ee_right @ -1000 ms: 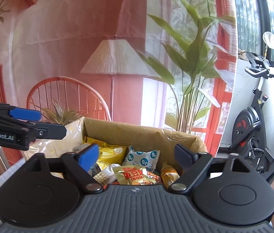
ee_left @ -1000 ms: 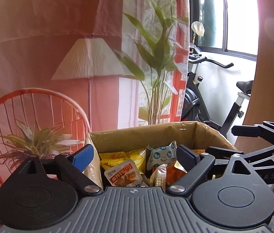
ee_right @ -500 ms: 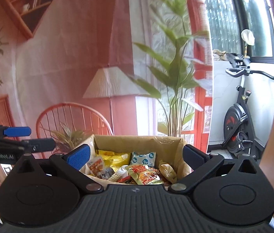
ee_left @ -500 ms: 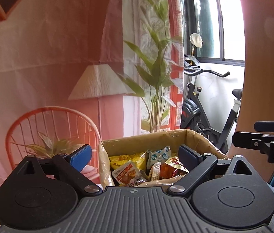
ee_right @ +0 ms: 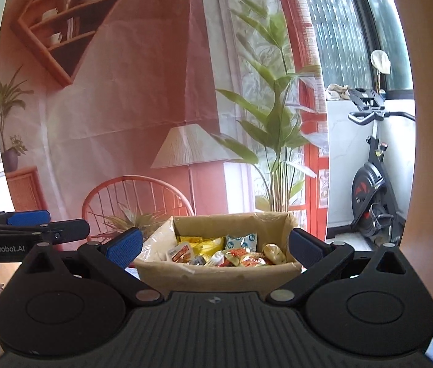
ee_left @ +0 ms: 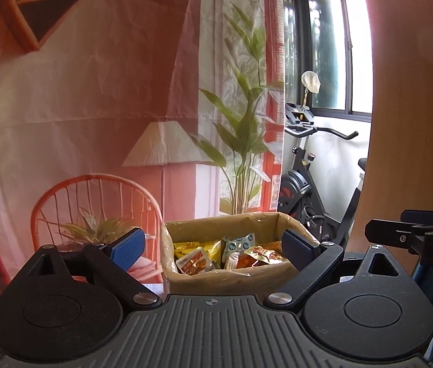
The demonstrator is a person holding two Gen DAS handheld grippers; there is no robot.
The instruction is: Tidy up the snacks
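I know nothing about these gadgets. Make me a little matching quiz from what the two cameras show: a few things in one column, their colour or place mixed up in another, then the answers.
Things:
1. cardboard box
2. yellow snack bag
3. exercise bike
4. white-and-blue packet

Descriptions:
A. stands far right, by the window
B. lies at the back left inside the box
C. brown, open-topped, filled with snacks
D. lies at the back of the box, right of the yellow bag

Pairs: 1-C, 2-B, 3-A, 4-D

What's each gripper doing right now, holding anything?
Left gripper: open, empty, facing the snack box.
Right gripper: open, empty.
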